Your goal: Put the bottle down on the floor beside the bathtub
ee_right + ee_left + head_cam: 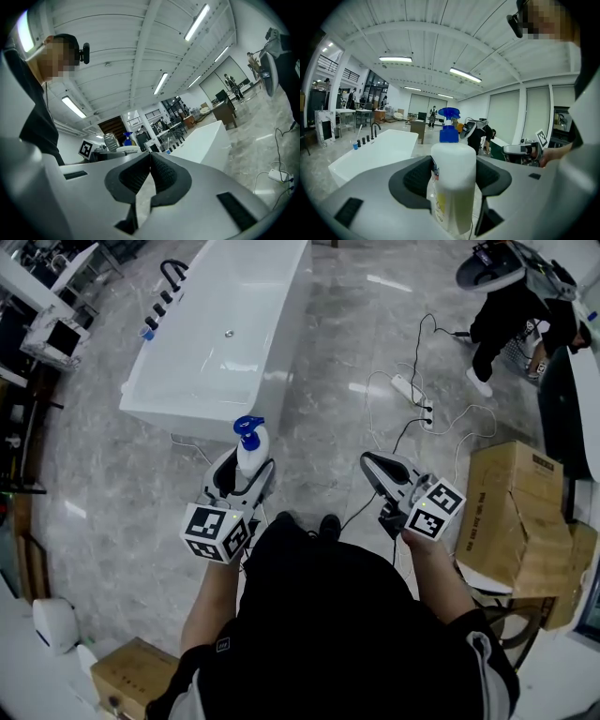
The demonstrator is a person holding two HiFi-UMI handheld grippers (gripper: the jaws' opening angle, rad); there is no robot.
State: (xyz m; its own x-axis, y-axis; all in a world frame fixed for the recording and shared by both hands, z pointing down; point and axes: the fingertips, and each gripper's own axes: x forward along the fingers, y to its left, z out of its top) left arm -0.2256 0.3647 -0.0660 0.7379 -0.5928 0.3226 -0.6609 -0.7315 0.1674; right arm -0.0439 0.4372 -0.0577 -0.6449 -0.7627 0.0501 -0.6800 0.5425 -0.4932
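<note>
I am holding the white bottle [251, 448] with the blue pump top upright in my left gripper [246, 470], whose jaws are pressing on both its sides. It is above the marble floor [112, 474], near the closer end of the white bathtub [281, 334]. My right gripper [367, 461] is keeping its jaws together, gripping nothing.

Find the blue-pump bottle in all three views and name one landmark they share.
Head view: bottle centre-left, upright in the left hand-held gripper, just below the near end of the bathtub.
Left gripper view: bottle fills the bottom centre, between the jaws.
Right gripper view: bottle small, left of centre, above the jaws.
Shared landmark: the white bathtub, left of centre and right of centre in the gripper views.
</note>
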